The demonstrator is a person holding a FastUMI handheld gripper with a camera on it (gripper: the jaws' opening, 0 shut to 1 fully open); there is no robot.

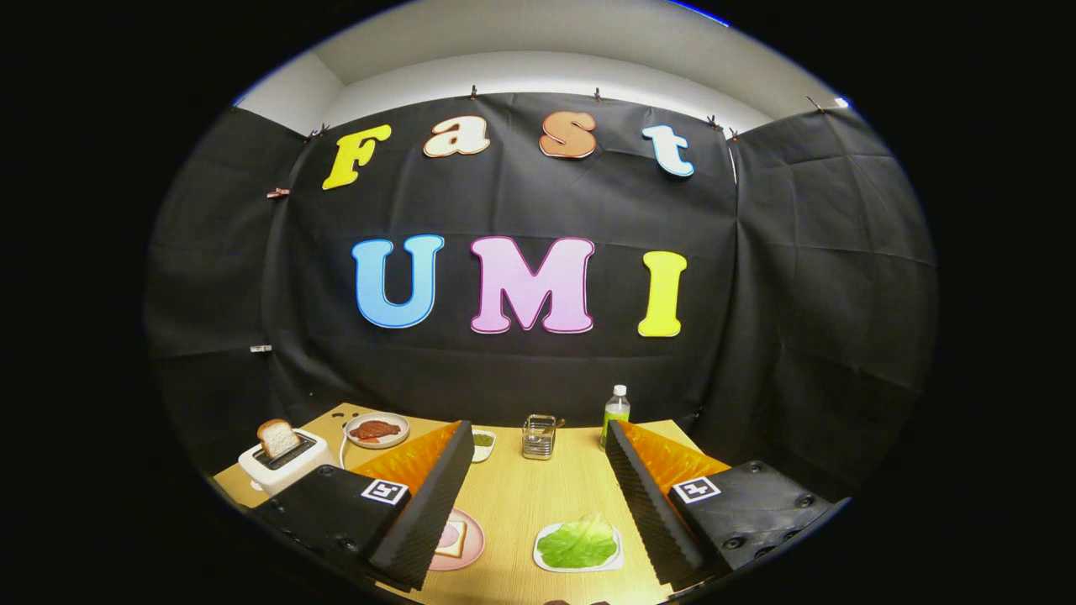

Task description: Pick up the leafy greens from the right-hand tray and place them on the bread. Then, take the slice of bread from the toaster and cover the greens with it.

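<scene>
On your far left sits the toaster [282, 466] with a slice of bread [277, 437] poking up, easy to pull out later. Next comes a plate of meat [377, 430]. Near you, the pink plate [472, 546] holds the bread [454, 538] that waits for its leaf, partly hidden by your left finger. Your gripper [530, 504] is spread wide and holds nothing. The leafy greens [578, 542] lie flat on the tray [546, 561], between the fingers, near the right one. I think you go down for them now.
</scene>
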